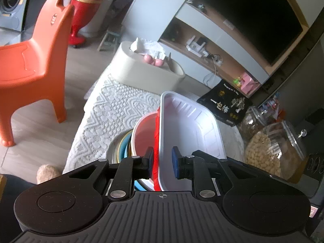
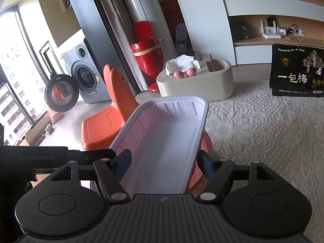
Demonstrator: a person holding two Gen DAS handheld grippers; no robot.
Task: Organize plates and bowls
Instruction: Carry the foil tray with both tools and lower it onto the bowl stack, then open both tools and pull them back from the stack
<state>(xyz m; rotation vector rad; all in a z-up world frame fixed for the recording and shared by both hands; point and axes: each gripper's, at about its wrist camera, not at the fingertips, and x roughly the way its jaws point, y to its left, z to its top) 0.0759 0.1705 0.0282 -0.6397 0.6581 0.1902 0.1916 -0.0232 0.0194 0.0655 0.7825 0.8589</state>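
A white rectangular plastic tray (image 1: 190, 125) with a red outside sits tilted on a stack of bowls: a red and white bowl (image 1: 144, 135) on top, blue and yellow ones (image 1: 123, 147) under it. My left gripper (image 1: 163, 163) straddles the tray's near rim, its jaws a little apart, the left pad against the red side. In the right wrist view the same tray (image 2: 162, 141) lies between the fingers of my right gripper (image 2: 164, 165), which is wide open around it. The red bowl (image 2: 206, 141) shows beneath.
A lace cloth (image 2: 253, 121) covers the table. A beige tissue box (image 2: 196, 83) with pink balls stands at the far side. A black snack bag (image 2: 297, 73) and glass jars (image 1: 273, 151) stand to the right. An orange child's chair (image 1: 32, 60) stands on the floor at left.
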